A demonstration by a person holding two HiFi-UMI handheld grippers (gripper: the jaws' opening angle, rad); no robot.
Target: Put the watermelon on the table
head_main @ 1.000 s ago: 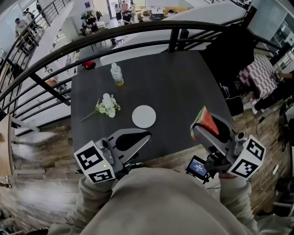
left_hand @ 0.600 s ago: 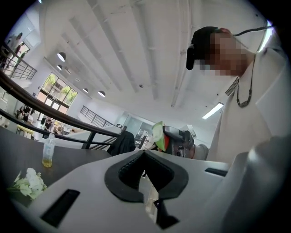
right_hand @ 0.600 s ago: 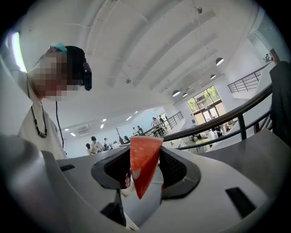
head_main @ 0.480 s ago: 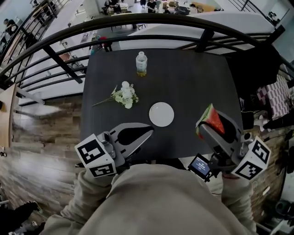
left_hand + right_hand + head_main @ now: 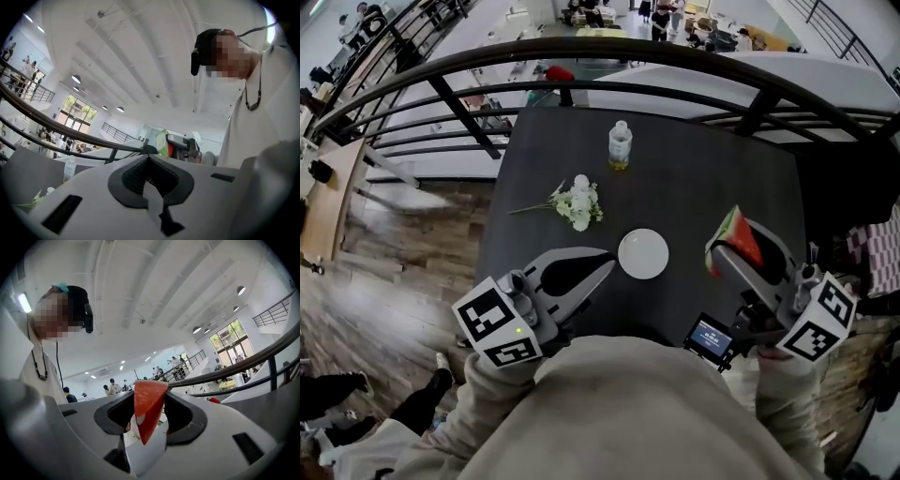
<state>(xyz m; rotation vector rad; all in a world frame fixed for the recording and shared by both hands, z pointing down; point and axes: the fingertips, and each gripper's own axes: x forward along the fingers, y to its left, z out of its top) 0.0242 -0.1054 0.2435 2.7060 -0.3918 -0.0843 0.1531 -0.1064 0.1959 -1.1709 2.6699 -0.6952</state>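
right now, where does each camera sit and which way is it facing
Head view: on the person's head, looking steeply down at the table; shows the sleeves, the left tool, and the right tool shut on the watermelon slice.
Left gripper view: rides the left tool, looking level along its closed jaws toward the railing; the person's torso fills the right.
Right gripper view: rides the right tool, looking along jaws clamped on the slice; the torso is at left.
Shared: the slice shows in all three.
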